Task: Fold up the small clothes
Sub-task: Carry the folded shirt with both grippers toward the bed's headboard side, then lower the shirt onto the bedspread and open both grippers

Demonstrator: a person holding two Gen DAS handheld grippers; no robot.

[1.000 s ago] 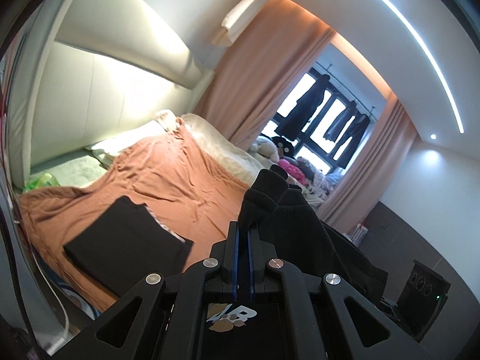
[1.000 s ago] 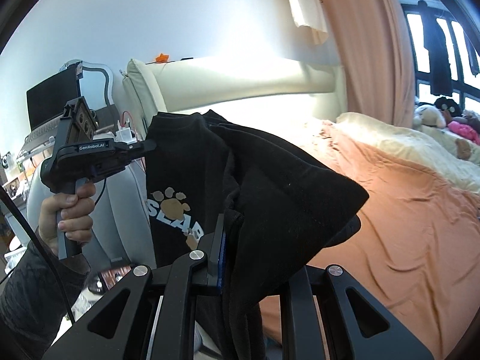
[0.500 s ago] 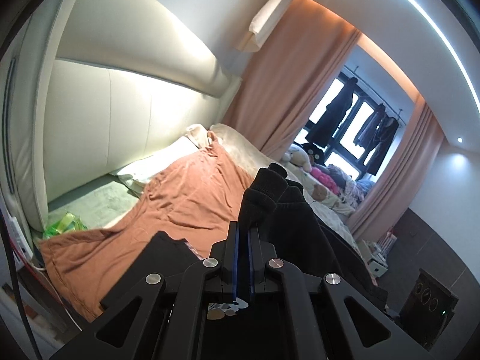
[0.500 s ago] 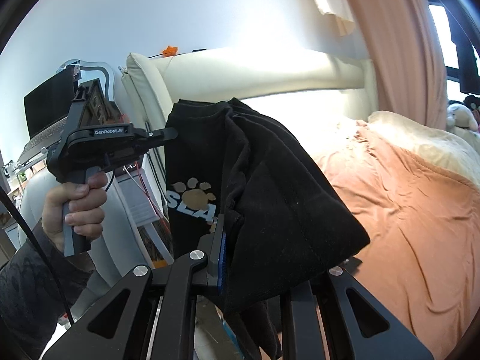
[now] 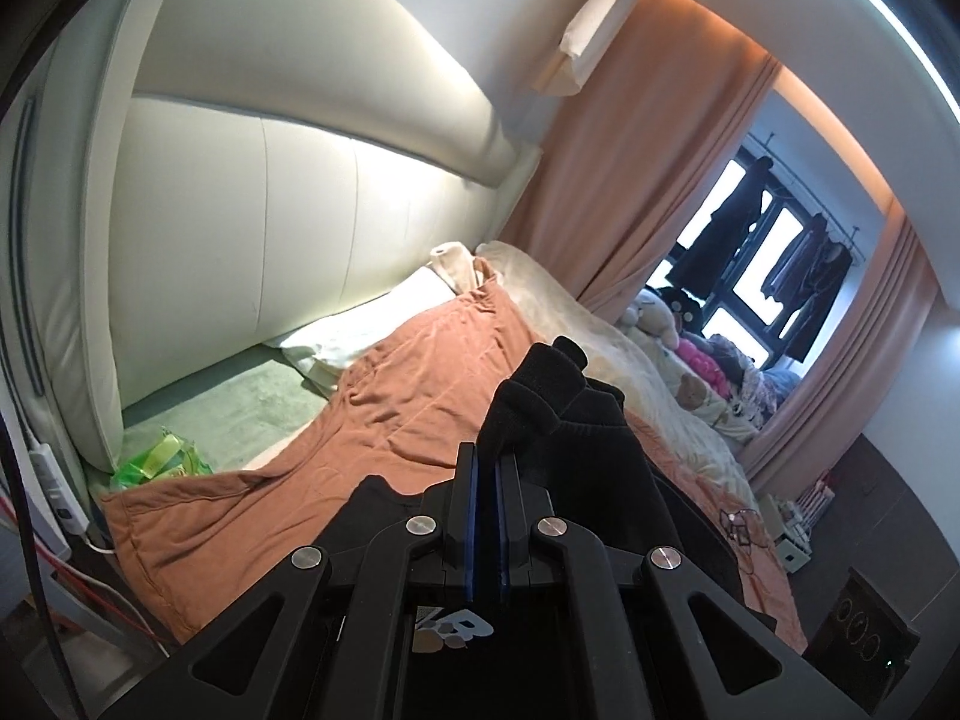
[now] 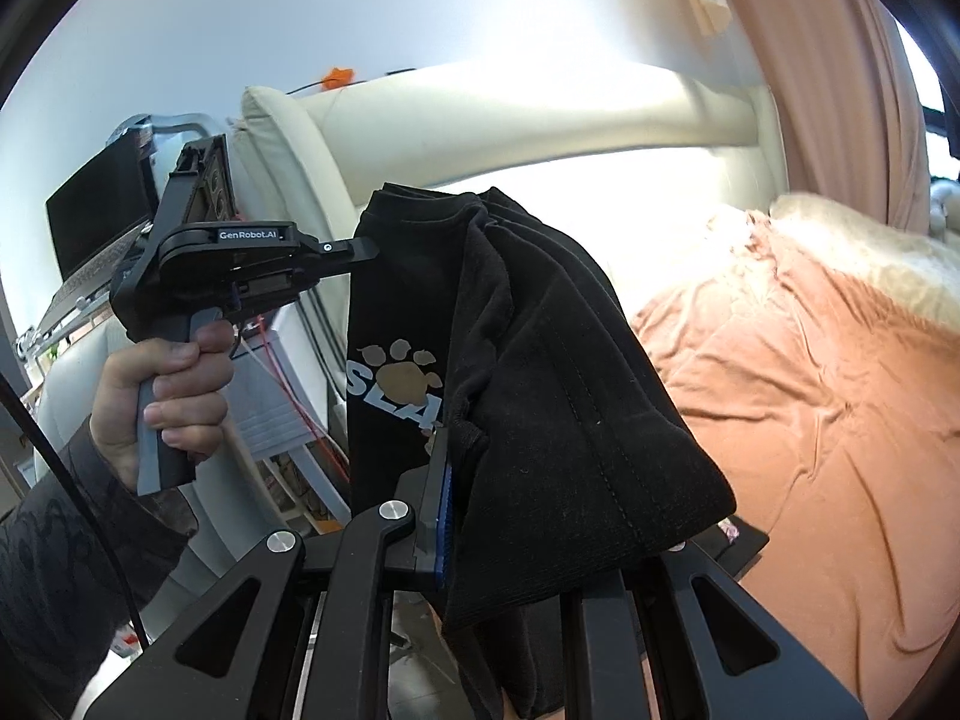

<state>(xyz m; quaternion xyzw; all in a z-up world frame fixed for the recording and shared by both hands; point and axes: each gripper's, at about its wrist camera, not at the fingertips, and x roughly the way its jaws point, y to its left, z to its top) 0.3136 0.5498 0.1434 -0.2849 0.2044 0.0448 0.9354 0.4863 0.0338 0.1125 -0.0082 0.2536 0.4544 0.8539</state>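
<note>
Both claws (image 5: 485, 468) on shirt (image 6: 540, 372) edges (probably).

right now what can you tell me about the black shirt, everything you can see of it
The black shirt is soft, matte knit with a stitched hem and a print of a tan paw over pale blue letters. It hangs bunched and draped in the air beside the bed's orange sheet, not lying flat. The left gripper pinches one upper edge, the right gripper clamps another fold, so it sags between them.
</note>
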